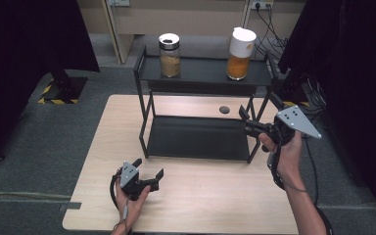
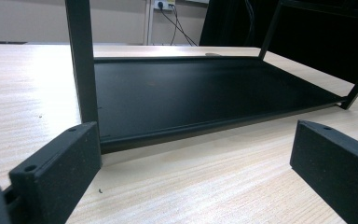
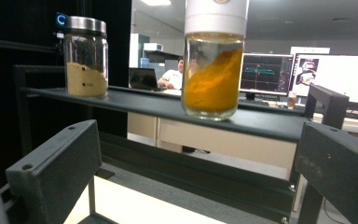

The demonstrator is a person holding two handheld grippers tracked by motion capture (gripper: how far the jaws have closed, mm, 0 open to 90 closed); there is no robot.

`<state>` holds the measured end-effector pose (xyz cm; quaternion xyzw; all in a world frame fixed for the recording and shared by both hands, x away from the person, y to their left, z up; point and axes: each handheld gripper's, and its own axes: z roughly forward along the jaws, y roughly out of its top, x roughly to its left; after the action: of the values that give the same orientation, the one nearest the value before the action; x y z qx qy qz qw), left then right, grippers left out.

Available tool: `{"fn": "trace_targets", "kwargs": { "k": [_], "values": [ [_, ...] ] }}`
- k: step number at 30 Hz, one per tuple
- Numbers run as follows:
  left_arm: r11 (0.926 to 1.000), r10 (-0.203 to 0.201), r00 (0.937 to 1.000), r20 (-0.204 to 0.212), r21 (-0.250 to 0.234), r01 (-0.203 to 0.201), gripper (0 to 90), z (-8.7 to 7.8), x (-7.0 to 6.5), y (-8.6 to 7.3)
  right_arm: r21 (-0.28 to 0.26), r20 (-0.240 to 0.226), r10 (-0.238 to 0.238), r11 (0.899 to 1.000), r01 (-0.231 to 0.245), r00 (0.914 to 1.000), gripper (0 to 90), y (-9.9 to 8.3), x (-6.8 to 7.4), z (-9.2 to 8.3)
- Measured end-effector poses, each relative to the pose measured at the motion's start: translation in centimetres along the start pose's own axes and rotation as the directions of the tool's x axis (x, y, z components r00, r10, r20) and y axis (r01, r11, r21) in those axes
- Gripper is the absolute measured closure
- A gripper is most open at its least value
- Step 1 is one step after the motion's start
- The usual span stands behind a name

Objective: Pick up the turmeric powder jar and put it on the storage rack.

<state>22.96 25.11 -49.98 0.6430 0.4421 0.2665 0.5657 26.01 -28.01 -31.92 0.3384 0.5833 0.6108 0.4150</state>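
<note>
I am holding the left gripper (image 1: 148, 175) low over the table (image 1: 215, 205), jaws spread wide, gripping nothing and touching nothing. Just ahead of it the black rack's (image 1: 144, 110) lower shelf (image 2: 205, 93) is lying bare.

I am keeping the right gripper (image 1: 245, 119) raised at the rack's right end, jaws wide apart and empty. Ahead of it and higher, on the top shelf (image 3: 261, 123), the white-lidded jar (image 3: 213, 70) is standing upright, holding orange powder banked to one side. Farther left along that shelf, well apart, the metal-lidded jar (image 3: 86, 58) is holding tan powder, roughly half full.
</note>
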Motion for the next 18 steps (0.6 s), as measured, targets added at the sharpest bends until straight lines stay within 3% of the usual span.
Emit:
{"fn": "trace_targets", "kwargs": {
  "k": [18],
  "values": [
    [1.0000, -0.001, 1.0000, 0.000, -0.001, 0.001, 0.8, 0.0, -0.2, -0.1, 0.040, -0.005, -0.029, 0.999, 0.030, 0.9996, 0.3, -4.0, 0.7, -2.8]
  ]
}}
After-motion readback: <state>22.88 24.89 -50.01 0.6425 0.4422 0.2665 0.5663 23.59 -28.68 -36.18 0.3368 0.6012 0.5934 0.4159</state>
